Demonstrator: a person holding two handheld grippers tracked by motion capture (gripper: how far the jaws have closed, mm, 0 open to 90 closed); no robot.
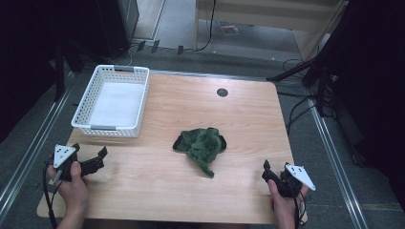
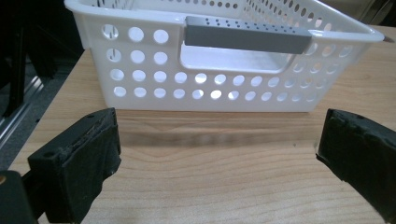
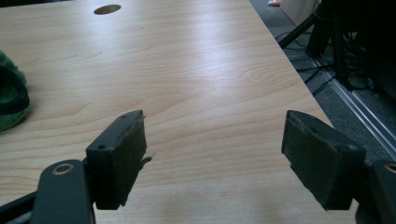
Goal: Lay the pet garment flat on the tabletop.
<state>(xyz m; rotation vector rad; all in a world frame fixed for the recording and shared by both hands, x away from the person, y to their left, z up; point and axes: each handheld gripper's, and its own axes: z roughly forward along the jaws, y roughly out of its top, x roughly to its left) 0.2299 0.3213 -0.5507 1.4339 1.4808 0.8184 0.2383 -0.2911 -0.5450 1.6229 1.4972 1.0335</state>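
A crumpled dark green cloth (image 1: pixel 203 145) with a black edge lies near the middle of the wooden table (image 1: pixel 239 114). A white perforated basket (image 1: pixel 112 100) with grey handles stands at the far left, with nothing in it. My left gripper (image 1: pixel 90 153) rests near the front left corner, open, with nothing between its jaws. In the left gripper view the left gripper (image 2: pixel 218 135) faces the basket's (image 2: pixel 224 70) near wall. My right gripper (image 1: pixel 276 168) sits at the front right, open and holding nothing. In the right gripper view the right gripper (image 3: pixel 212 128) points over bare wood, the cloth (image 3: pixel 9 98) at the left edge.
A round dark cable hole (image 1: pixel 222 92) sits in the table near its far edge. The table's right edge (image 3: pixel 299 79) drops to a floor with cables and stand legs. Bare wood lies between the cloth and both grippers.
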